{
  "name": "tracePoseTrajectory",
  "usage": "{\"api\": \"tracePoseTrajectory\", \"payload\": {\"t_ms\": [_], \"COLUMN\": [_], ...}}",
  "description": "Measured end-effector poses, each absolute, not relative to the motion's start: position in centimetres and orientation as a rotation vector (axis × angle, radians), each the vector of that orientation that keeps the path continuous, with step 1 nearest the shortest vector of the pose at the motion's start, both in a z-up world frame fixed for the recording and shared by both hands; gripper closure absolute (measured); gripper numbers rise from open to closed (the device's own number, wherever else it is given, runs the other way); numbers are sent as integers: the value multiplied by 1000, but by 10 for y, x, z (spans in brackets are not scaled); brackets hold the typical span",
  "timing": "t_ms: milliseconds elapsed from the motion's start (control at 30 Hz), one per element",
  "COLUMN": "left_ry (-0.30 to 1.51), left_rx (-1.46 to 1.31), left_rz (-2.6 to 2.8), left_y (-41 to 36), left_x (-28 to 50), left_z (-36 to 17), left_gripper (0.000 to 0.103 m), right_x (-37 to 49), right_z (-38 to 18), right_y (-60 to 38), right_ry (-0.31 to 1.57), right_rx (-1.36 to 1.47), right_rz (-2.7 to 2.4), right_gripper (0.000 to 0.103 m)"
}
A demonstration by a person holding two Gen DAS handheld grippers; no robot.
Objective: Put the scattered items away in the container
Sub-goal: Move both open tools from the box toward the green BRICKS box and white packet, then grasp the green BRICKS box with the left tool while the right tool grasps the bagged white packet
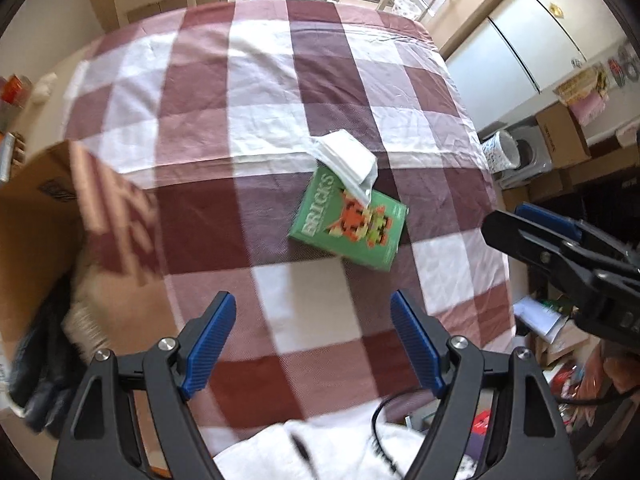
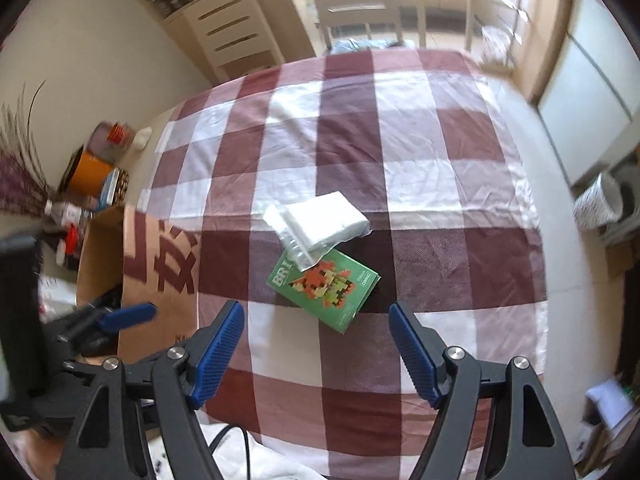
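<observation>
A green "BRICKS" box [image 1: 352, 226] lies on the checked tablecloth, with a clear plastic bag of white material [image 1: 348, 158] resting partly on its far end. Both show in the right wrist view too: the box [image 2: 326, 288] and the bag [image 2: 320, 226]. A brown cardboard box [image 1: 44, 236] stands open at the left with dark items inside; it also shows in the right wrist view [image 2: 160, 272]. My left gripper [image 1: 312, 344] is open and empty, near the cardboard box. My right gripper [image 2: 316, 352] is open and empty, just short of the green box.
The red-and-white checked tablecloth [image 2: 420, 160] covers the table. Jars, an orange container [image 2: 86, 174] and dried flowers stand at the left edge. A chair [image 2: 360, 4] is at the far side. A fridge [image 1: 532, 40] and clutter lie to the right.
</observation>
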State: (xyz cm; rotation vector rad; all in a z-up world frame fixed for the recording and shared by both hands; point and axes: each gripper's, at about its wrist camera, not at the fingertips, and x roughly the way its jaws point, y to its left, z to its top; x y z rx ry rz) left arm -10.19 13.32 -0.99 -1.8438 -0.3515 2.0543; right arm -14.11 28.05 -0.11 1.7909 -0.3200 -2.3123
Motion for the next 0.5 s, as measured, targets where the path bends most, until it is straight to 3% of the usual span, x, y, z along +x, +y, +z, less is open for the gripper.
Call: {"api": "tracePoseTrajectory", "payload": {"t_ms": [267, 500], "left_ry": [-321, -328], "left_rx": [-1879, -1914], "left_rz": [2035, 2035], "left_y": [164, 155], "left_x": [-130, -142], "left_z": [-57, -72], "left_gripper": [22, 22], "right_x": [-204, -253], "right_z": [-62, -122], "right_y": [285, 268], "right_ry": [-495, -539], "right_rx": [1921, 2095], "right_rz": [-2158, -2039], "right_gripper": [26, 26]}}
